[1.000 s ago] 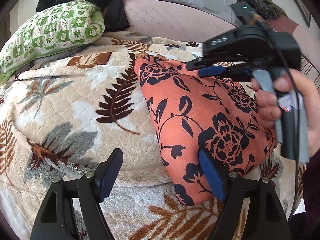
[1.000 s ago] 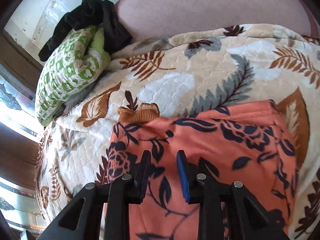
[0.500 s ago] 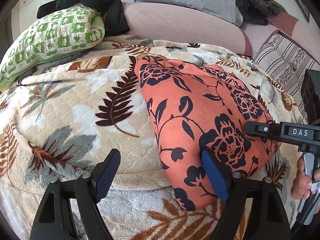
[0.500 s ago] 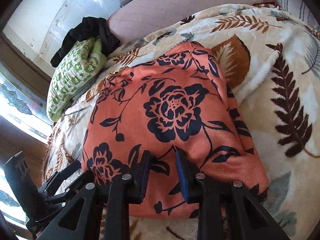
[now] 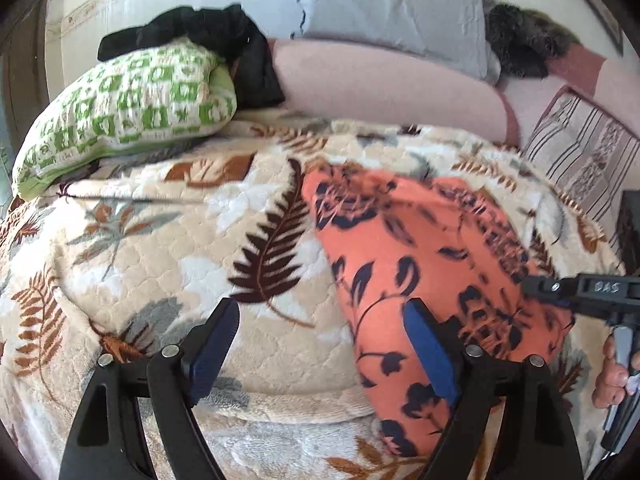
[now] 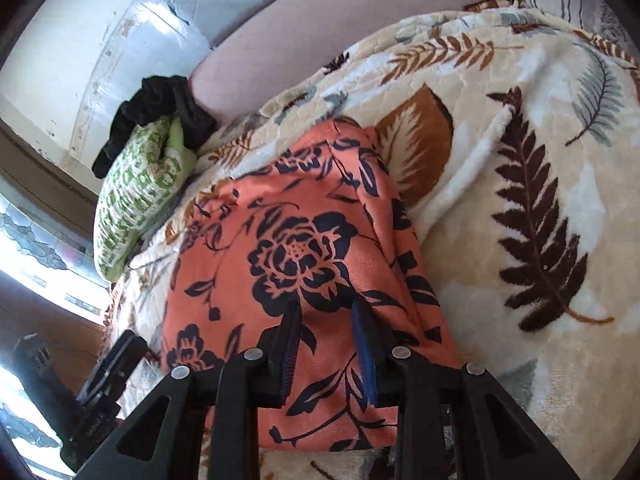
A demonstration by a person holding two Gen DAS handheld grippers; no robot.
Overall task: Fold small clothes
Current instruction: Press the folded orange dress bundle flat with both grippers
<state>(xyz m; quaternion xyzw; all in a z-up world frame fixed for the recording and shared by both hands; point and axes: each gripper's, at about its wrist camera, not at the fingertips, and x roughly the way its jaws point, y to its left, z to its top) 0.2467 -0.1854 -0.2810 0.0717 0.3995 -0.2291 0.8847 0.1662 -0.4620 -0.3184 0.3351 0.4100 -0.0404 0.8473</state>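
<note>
Left tongs [image 5: 320, 344] spread; right tongs [image 6: 326, 344] narrow, maybe pinching orange garment [image 6: 288, 248]; rt view only.

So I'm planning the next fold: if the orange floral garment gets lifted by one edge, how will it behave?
The orange floral garment would probably droop and unfold; it lies soft and rumpled on the leaf-print blanket. It looks thin, so likely light. A push would probably bunch it against the plush pile.

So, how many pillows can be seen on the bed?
3: a green-and-white pillow at the far left, a grey pillow against the back wall, and a striped pillow at the right edge. More may be hidden outside the views.
</note>
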